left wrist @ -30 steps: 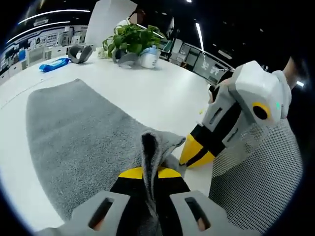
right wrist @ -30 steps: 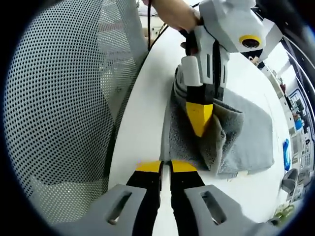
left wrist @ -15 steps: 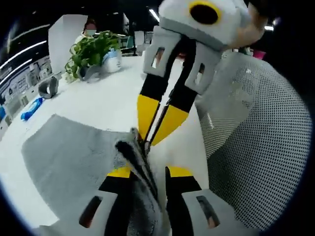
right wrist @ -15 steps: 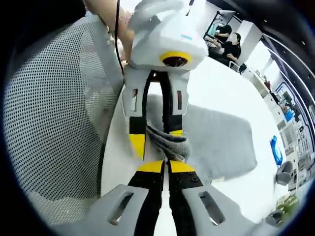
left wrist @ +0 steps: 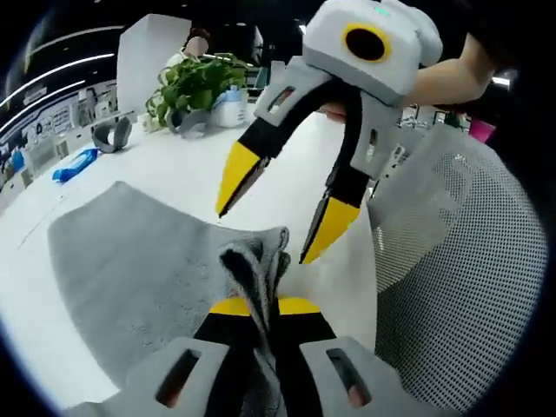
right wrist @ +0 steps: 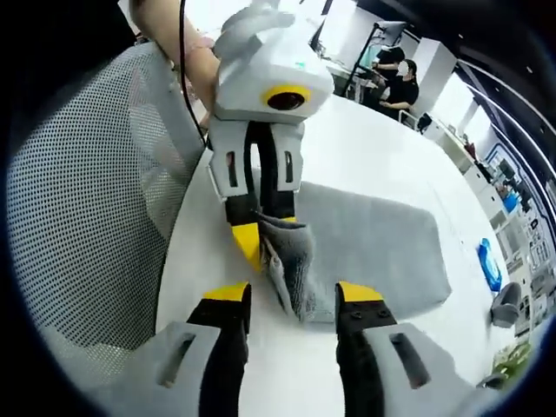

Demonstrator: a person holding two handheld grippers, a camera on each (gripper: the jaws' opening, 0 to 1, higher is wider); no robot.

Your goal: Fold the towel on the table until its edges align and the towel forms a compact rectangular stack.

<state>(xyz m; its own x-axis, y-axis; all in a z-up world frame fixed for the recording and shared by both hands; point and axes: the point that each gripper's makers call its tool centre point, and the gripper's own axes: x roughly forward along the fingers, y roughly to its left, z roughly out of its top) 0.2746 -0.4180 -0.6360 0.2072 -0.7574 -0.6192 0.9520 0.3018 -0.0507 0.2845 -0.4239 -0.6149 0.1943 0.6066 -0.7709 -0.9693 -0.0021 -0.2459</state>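
While the left gripper [left wrist: 263, 306] clamps the grey towel [left wrist: 130, 261] corner on the worktop [left wrist: 287, 174], the right gripper [right wrist: 294, 295] jaws gape; soft limp cloth, best pinched at corners.

Your right gripper [right wrist: 285, 300] stands wide, jaws either side of the towel [right wrist: 365, 243] fold; left gripper [right wrist: 261, 234] sits just beyond, blocking straight ahead. Mesh chair [left wrist: 452, 287] crowds the near table [left wrist: 165, 169] edge. Plant [left wrist: 195, 82] and clutter far off; bare tabletop between.

grey towel [left wrist: 139, 269] on a white table [left wrist: 182, 165], yellow-tipped black tongs [right wrist: 294, 295], dotted grey mesh chair [right wrist: 78, 234].
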